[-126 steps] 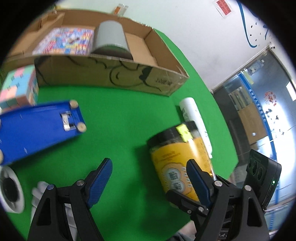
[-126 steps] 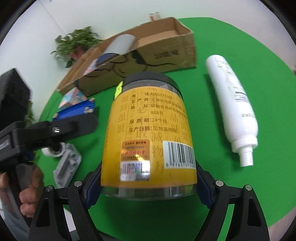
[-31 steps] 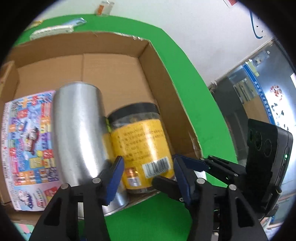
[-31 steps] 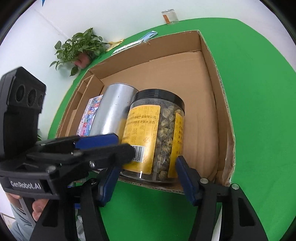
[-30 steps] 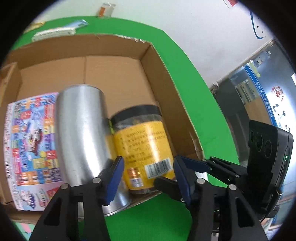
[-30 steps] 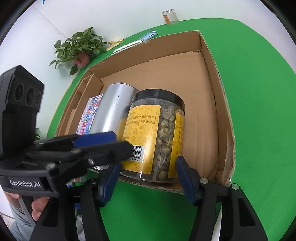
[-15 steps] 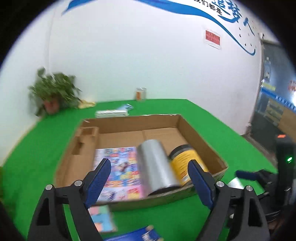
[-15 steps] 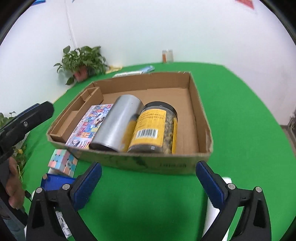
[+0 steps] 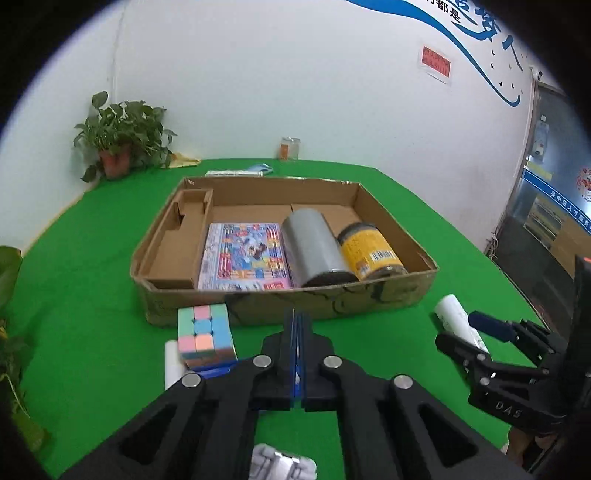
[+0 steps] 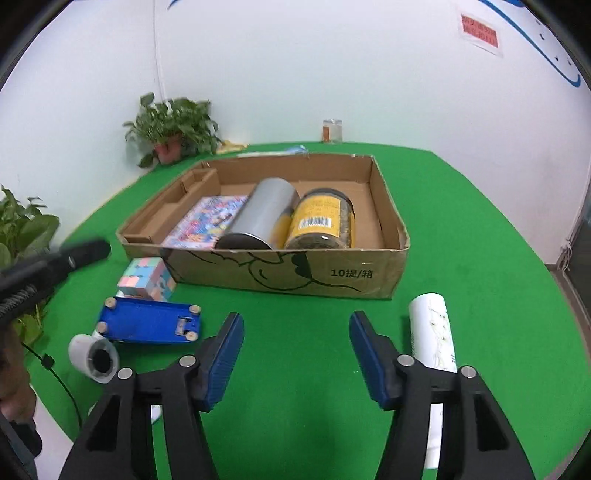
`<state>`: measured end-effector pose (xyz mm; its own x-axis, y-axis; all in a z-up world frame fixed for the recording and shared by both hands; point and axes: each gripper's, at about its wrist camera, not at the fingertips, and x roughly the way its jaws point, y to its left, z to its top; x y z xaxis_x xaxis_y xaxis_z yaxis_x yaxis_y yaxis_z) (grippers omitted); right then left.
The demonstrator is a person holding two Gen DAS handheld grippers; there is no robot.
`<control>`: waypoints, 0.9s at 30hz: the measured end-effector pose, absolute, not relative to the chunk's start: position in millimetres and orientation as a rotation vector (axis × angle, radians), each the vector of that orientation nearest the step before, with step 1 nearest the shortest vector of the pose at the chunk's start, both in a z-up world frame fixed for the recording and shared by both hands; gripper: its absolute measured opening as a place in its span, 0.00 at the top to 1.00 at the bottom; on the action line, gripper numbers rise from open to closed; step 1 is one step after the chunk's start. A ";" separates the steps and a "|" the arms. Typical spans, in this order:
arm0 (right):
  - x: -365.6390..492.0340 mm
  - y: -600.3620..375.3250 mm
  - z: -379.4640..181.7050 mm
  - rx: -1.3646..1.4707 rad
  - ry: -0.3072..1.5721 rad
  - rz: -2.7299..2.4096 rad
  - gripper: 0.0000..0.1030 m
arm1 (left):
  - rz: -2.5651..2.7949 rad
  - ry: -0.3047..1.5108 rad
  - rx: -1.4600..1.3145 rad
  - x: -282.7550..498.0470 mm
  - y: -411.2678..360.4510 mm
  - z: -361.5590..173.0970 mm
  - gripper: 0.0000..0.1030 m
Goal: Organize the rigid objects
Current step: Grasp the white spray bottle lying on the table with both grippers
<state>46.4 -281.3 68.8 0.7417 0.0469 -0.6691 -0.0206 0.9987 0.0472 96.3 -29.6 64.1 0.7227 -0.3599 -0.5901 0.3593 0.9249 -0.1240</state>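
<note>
An office or institutional demonstration room, not a home: a round table (image 9: 92,258) covered in bright green cloth stands against plain white walls (image 9: 258,74) painted with a sweeping blue graphic and Chinese lettering (image 9: 476,26), with a small red printed notice (image 9: 436,65) stuck on the wall. Potted green plants (image 9: 120,136) sit in the corner at the table's far edge, and at the right a glazed doorway (image 9: 550,206) carries a blue band of printed text and opens onto a dim corridor.
</note>
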 end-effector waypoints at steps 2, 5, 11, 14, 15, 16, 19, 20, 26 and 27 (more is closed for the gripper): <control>37.3 -283.9 74.0 0.052 0.711 0.028 0.00 | -0.419 0.611 0.010 82.6 -31.6 67.4 0.95; 24.7 -292.7 78.0 0.061 0.670 0.012 0.00 | -0.411 0.582 0.059 67.9 -41.3 68.4 0.03; 20.4 -347.1 49.0 0.144 0.768 -0.076 0.01 | -0.430 0.620 0.022 62.5 -49.0 52.3 0.01; 22.3 -382.1 27.4 0.177 0.807 -0.153 0.04 | -0.447 0.670 -0.002 65.5 -52.7 40.9 0.01; 24.8 -392.3 17.7 0.179 0.835 -0.187 0.08 | -0.450 0.685 -0.013 66.6 -53.9 37.5 0.01; 29.6 -400.9 6.8 0.184 0.880 -0.201 0.19 | -0.453 0.700 -0.024 67.2 -55.4 34.3 0.01; 42.1 -416.5 -24.2 0.229 1.001 -0.180 0.41 | -0.465 0.732 -0.040 67.5 -60.7 28.6 0.01; 40.5 -416.2 -24.6 0.223 0.979 -0.184 0.50 | -0.461 0.739 -0.041 66.7 -62.7 27.0 0.01; 24.9 -399.2 -28.9 0.099 0.978 -0.135 0.59 | -0.532 0.794 -0.070 67.7 -77.3 21.9 0.01; 21.0 -395.6 -27.3 0.074 0.980 -0.124 0.59 | -0.546 0.809 -0.072 68.6 -80.4 20.0 0.01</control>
